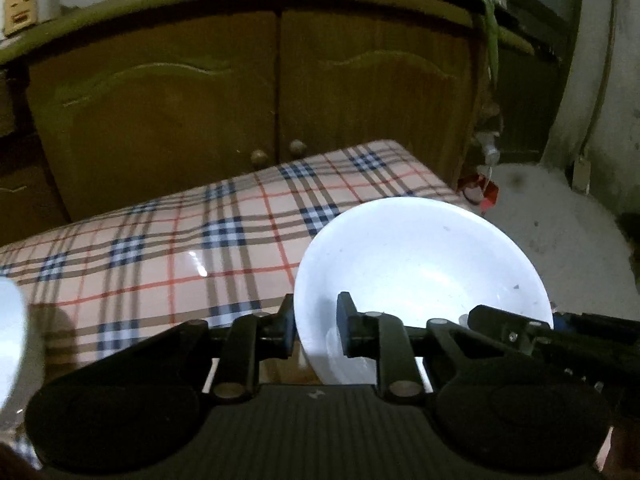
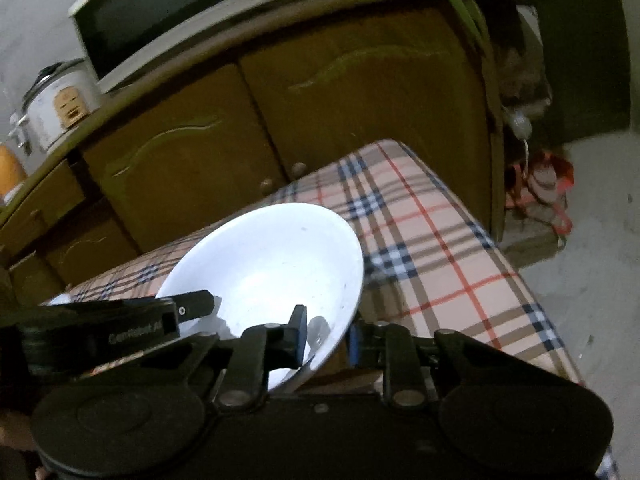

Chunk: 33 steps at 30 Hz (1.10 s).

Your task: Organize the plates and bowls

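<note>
**A:** Start big; where does everything sit?

**B:** The wooden cabinet (image 1: 256,92) fills the back, a microwave (image 2: 148,12) and a rice cooker (image 2: 60,108) on top of it; in front lies the counter (image 1: 168,240) under its plaid cloth; on the counter's near side is the white bowl (image 1: 416,268), the thing I am working on.

**A:** And your fingers?

**B:** My left gripper (image 1: 316,328) has its fingers drawn narrow across the bowl's near rim, one outside the wall, one inside; my right gripper (image 2: 326,336) pinches the rim further round the same way; so both of mine are clamped on that one bowl, side by side. The bowl looks tilted, though whether its base is touching the cloth I cannot tell; my own frame hides it.

**A:** How far along is the organizing?

**B:** Early, I judge; one bowl is gripped and not yet set anywhere. At the left edge of my left view there is a blurred white shape (image 1: 10,332), perhaps another dish; I cannot tell. I see no finished stack, so placing this bowl and gathering the rest looks left to do.
</note>
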Motion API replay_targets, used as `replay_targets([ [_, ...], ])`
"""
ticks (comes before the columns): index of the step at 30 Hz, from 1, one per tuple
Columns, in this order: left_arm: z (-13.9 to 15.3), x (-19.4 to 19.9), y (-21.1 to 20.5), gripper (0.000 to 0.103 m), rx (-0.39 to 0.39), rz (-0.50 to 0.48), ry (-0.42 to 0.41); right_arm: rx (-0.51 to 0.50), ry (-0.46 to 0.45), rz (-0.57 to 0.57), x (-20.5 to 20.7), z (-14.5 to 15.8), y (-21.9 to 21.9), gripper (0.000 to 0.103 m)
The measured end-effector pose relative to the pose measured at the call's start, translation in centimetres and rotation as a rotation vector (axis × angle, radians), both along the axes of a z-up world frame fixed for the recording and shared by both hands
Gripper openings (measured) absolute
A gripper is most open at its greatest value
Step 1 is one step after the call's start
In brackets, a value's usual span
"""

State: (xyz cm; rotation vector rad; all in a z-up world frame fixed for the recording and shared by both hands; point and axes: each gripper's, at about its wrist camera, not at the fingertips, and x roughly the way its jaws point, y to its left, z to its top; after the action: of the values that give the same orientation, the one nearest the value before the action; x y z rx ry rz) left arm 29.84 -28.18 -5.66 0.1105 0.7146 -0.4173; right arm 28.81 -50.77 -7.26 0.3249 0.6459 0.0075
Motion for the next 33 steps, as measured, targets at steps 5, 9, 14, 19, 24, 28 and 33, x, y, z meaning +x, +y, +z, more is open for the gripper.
replay_targets([
  [5, 2.7, -3.0, 1.6, 0.021, -0.006, 0.004, -0.037, -0.066, -0.041, 0.043, -2.6, 3.0, 1.9, 0.027],
  [9, 4.7, -5.8, 2.5, 0.022, -0.015, 0.005, -0.062, -0.092, -0.064, 0.053, -5.1, 5.5, 3.0, 0.027],
  [14, 7.0, -9.2, 3.8, 0.022, -0.052, 0.011, -0.081, -0.142, -0.097, 0.061, -9.0, 8.8, 4.5, 0.027],
  [19, 9.0, -13.0, 4.7, 0.022, -0.06, 0.001, -0.108, -0.136, -0.124, 0.041, -13.2, 10.8, 5.2, 0.027],
  [24, 9.8, -15.9, 5.5, 0.022, -0.058, -0.001, -0.129, -0.13, -0.142, 0.032, -17.1, 12.3, 6.1, 0.027],
  [28, 10.4, -17.3, 6.2, 0.022, -0.06, 0.006, -0.128, -0.142, -0.141, 0.036, -19.4, 13.4, 7.0, 0.027],
  [33, 11.0, -18.9, 6.9, 0.022, -0.05, 0.021, -0.138, -0.135, -0.144, 0.041, -21.6, 14.1, 8.1, 0.027],
])
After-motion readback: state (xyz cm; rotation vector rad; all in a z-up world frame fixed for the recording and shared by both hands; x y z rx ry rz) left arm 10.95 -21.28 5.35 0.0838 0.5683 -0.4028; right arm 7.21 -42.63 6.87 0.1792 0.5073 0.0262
